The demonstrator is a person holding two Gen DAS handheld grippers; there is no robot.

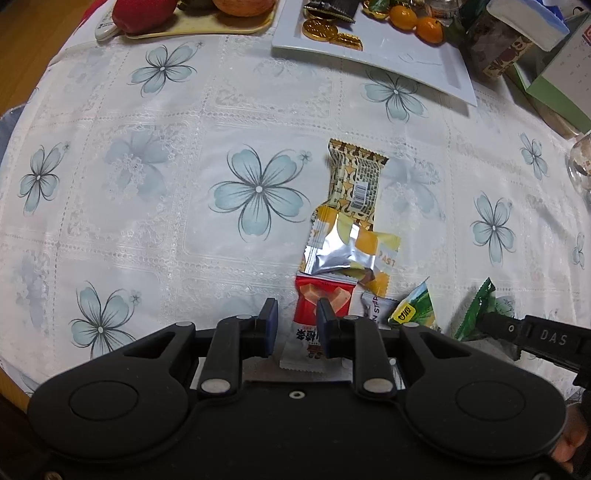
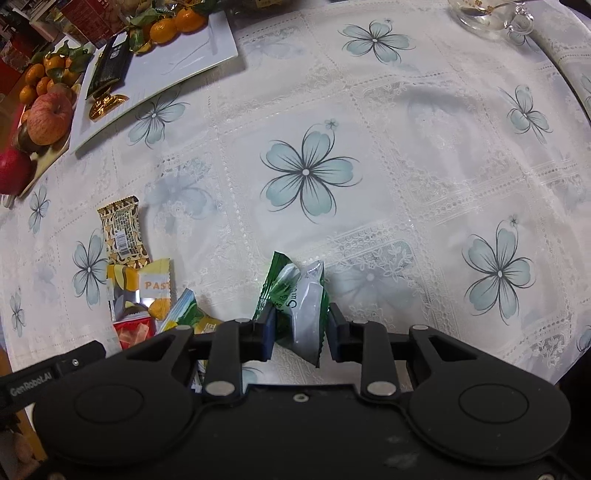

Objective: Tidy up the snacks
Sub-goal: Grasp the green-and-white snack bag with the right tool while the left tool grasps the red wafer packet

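A row of snack packets lies on the flowered tablecloth: a gold patterned bar (image 1: 356,179), a yellow and silver packet (image 1: 345,249), a red packet (image 1: 317,314), a small grey packet (image 1: 373,312) and a yellow-green packet (image 1: 413,308). My left gripper (image 1: 297,326) is open, its jaws on either side of the red packet's lower part. My right gripper (image 2: 301,326) has a green and white packet (image 2: 301,299) between its jaws, which sit at the packet's sides; that packet also shows in the left wrist view (image 1: 476,314). The gold bar (image 2: 123,229) lies to the right gripper's left.
A white rectangular plate (image 1: 406,55) at the back holds gold coins (image 1: 321,29), a dark packet and mandarins (image 1: 417,22). A fruit tray (image 1: 207,26) with an apple stands back left. Boxes (image 1: 554,74) and a glass (image 1: 580,162) stand on the right.
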